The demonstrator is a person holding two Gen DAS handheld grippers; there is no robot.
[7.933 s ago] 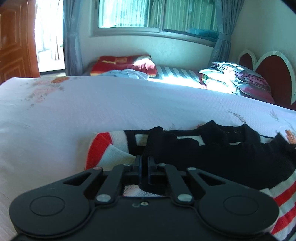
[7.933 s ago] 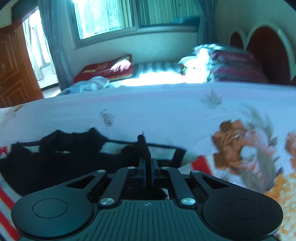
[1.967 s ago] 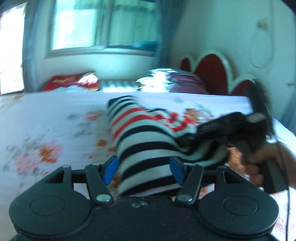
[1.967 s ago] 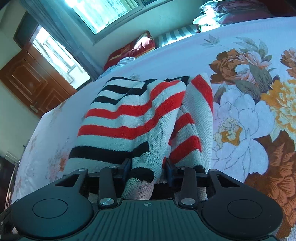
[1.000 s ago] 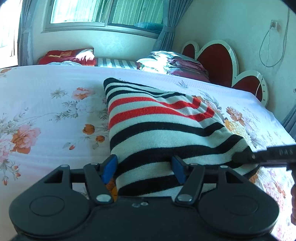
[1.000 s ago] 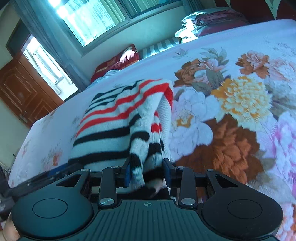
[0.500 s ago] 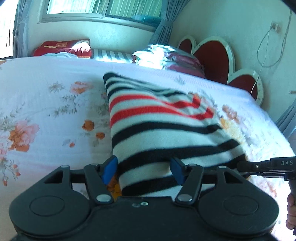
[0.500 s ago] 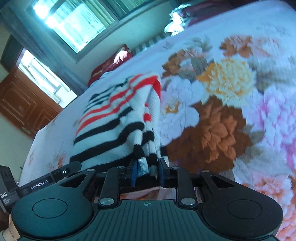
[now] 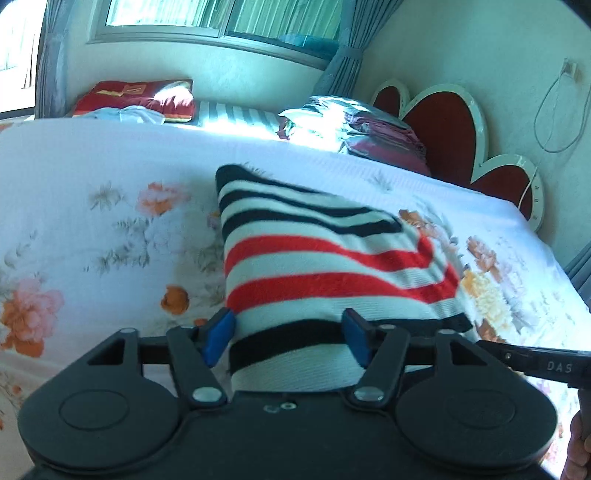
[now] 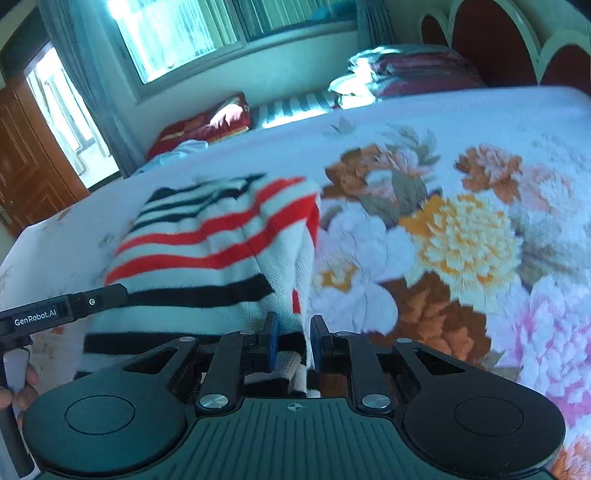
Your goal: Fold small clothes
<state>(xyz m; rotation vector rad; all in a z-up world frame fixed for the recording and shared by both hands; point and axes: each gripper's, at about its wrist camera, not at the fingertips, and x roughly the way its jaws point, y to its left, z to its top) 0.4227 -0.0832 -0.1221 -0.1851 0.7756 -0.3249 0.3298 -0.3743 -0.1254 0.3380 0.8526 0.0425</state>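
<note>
**Presently: striped sweater, folded, on the bed**

Item: sweater (image 9: 325, 266), knit, white with black and red stripes, folded into a thick stack. Location: lying on the bedspread (image 9: 92, 229), a white cover with orange, pink and yellow flowers; near edge of the stack toward both cameras.

Left tool (image 9: 288, 338): fingers spread wide, blue pads (image 9: 218, 334) standing at either side of the sweater's near end, the cloth between them; no squeeze visible.

Right tool (image 10: 291, 341): fingers set a narrow gap apart, with the folded right edge of the sweater (image 10: 221, 258) between them; a slight gap shows between the cloth and the right-side finger, so a firm grip cannot be told.

Also present: red pillow (image 9: 133, 96) and folded bedding (image 9: 351, 125) at the far side, red heart-shaped headboard (image 9: 443, 125), curtained window (image 9: 221, 18), wooden door (image 10: 22, 162).
</note>
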